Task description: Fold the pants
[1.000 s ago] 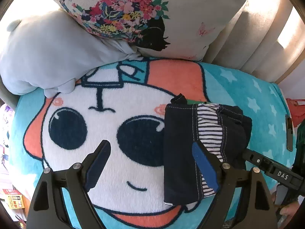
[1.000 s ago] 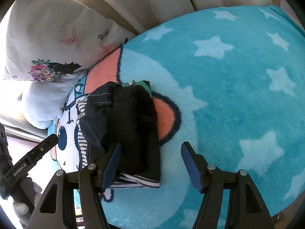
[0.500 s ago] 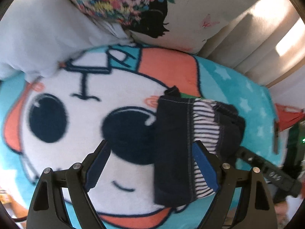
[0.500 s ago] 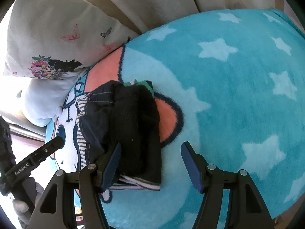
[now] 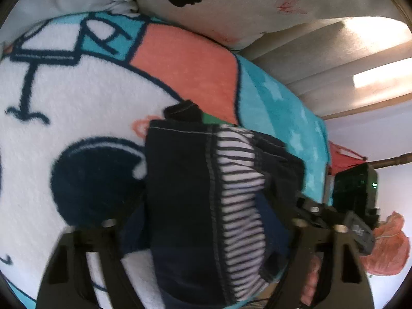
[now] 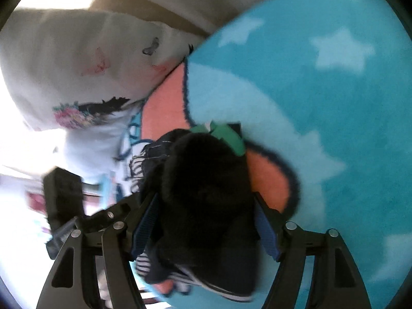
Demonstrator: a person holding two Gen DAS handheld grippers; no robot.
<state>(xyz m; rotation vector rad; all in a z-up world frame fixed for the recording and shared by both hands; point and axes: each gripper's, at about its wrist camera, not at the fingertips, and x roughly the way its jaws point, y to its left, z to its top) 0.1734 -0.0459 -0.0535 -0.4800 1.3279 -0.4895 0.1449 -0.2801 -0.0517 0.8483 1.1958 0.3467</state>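
Now dark folded pants (image 5: 180, 193), striped lining showing, left jaws closing astride, right jaws astride, grip unclear.

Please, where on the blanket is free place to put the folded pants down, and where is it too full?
Free: the starred turquoise part of the blanket, right of the folded pants, and the white cartoon face on their left. Crowded: the far edge, where the printed pillow lies, and around the pants, straddled by both grippers.
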